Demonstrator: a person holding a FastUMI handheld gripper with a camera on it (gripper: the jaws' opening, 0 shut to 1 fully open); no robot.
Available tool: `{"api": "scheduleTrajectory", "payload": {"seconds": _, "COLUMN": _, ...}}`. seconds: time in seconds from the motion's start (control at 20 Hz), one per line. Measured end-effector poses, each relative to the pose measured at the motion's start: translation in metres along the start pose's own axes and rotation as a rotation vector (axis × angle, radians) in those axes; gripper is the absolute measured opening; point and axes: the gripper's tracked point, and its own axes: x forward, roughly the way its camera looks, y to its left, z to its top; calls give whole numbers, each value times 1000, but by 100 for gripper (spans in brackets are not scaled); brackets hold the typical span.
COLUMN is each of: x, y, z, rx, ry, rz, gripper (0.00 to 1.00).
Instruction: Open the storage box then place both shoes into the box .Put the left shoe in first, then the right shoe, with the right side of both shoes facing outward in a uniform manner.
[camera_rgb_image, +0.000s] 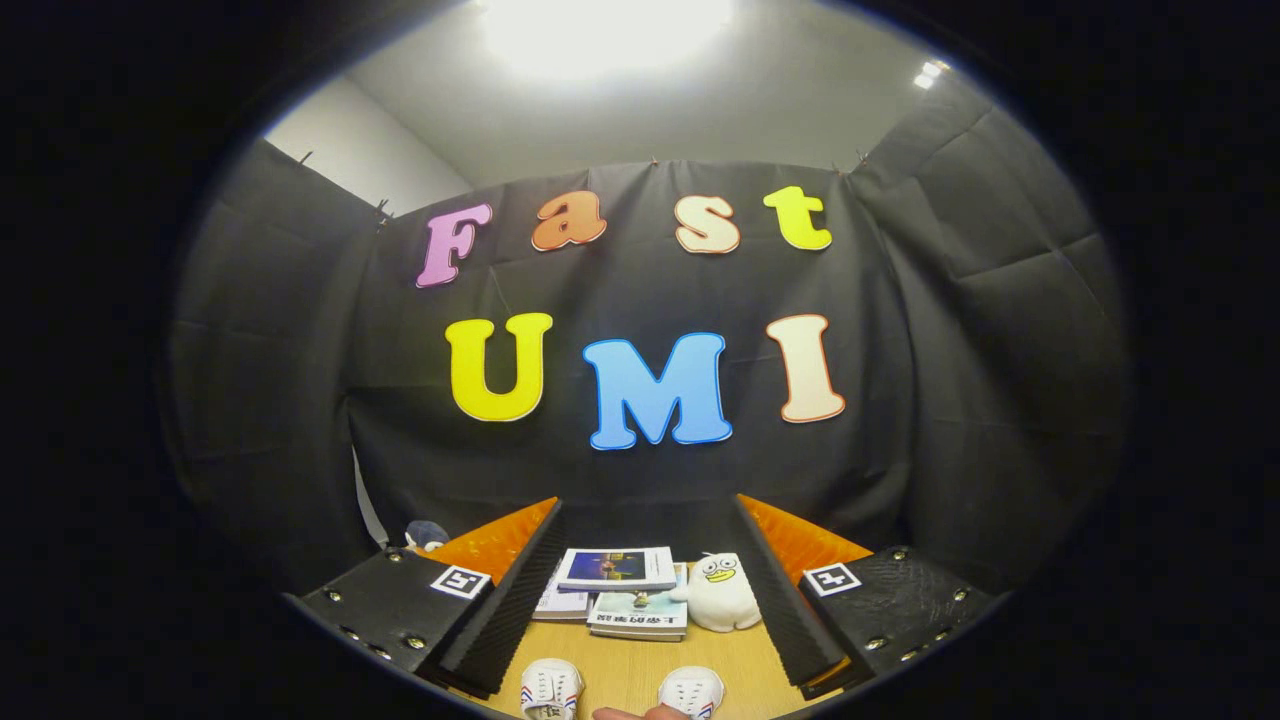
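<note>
Gripper (640, 640) with its two ribbed fingers (505, 620) spread wide apart, holding nothing and raised level above a light wooden tabletop (630, 670). Each finger carries a small square black-and-white marker tag (460, 582) on its outer mount. Two white canvas shoes with red and blue side stripes lie on the table in the gap between the fingers, close under the tool: one white shoe (550, 690) nearer the left finger, the other white shoe (692, 692) nearer the right finger, toes pointing ahead, the pair apart from each other and untouched by either finger. A fingertip of a person's hand (640, 713) shows just beside the right-hand shoe. Beyond the shoes, further ahead between the fingers, lies a low pile of books and magazines (620, 585), the top one with a dark blue cover. Just beside this pile, on its right, sits a white plush duck toy with a yellow beak (722, 592). A dark blue soft object (427, 534), partly hidden, rests beyond the left finger. Black cloth wall (640, 480) closes the booth behind the table.
</note>
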Motion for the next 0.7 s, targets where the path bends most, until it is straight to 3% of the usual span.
{"api": "scheduleTrajectory", "payload": {"seconds": 0.3, "x": 12, "y": 31, "z": -39, "rx": 58, "ry": 89, "rz": 86, "gripper": 98}}
{"api": "scheduleTrajectory", "payload": {"seconds": 0.7, "x": 22, "y": 96, "z": -108, "rx": 188, "ry": 288, "rz": 269, "gripper": 99}}
